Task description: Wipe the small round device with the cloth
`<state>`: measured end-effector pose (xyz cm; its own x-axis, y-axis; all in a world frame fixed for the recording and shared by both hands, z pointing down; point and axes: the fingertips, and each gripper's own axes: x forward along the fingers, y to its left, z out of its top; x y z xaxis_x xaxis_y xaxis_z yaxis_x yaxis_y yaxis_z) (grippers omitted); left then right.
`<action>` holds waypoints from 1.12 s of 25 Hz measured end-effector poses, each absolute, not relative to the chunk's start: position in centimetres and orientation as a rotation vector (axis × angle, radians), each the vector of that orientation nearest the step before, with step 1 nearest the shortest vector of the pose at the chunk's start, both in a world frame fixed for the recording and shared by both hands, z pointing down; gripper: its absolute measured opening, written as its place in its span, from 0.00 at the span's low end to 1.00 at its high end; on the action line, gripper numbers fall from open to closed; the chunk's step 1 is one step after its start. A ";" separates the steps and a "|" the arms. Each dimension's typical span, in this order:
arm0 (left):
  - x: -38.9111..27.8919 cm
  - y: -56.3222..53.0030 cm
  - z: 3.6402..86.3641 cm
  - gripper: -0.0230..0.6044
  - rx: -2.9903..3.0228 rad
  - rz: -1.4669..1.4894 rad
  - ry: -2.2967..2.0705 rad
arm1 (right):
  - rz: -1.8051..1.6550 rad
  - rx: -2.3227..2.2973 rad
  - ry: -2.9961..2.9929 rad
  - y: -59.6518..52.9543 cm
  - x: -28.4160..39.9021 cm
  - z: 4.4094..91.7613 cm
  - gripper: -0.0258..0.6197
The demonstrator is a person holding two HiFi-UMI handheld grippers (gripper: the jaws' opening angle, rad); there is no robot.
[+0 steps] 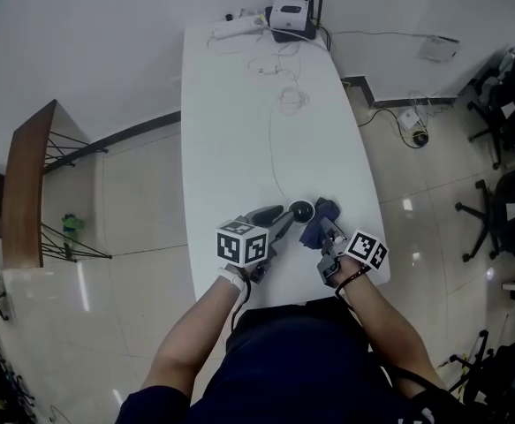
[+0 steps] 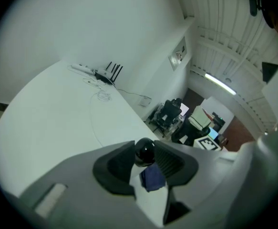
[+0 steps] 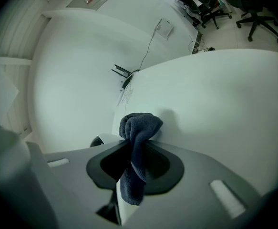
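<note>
Our left fingers [image 2: 115, 163] clasp the device [image 1: 301, 208] near the table's [image 1: 239, 131] front edge, while our right fingers [image 3: 163, 165], nearer it, pinch the cloth [image 1: 321, 221] bunched just beside its right.

Dark blue cloth [image 3: 138, 128] in the right tool [image 3: 135, 149]; glossy black round device [image 2: 144, 150] between the left tool [image 2: 146, 159]'s jaws; white bench [image 1: 239, 104].

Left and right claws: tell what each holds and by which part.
Left claw grips the small round device by its sides; right claw pinches the cloth mid-length.
</note>
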<state>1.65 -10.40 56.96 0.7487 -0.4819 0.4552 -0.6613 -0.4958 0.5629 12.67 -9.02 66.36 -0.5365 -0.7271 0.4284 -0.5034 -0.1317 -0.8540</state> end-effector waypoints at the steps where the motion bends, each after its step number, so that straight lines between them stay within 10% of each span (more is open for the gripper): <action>1: 1.6 -10.5 57.0 0.24 2.189 0.306 -0.862 | -1.708 -1.393 1.949 -9.2 12.6 65.5 0.16; 20: -0.2 -10.6 60.2 0.21 1.986 0.146 -0.943 | -0.156 -1.659 3.394 -8.4 2.9 54.5 0.16; 28: -0.7 -11.7 58.7 0.21 2.005 0.138 -0.986 | -0.765 -1.738 2.741 -11.5 10.7 53.4 0.16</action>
<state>-0.70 -11.75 58.69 0.6794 -0.5908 0.4352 -0.6872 -0.3046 0.6595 10.70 -11.50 53.39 -0.4432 -0.8050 0.3943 -0.8929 0.3574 -0.2740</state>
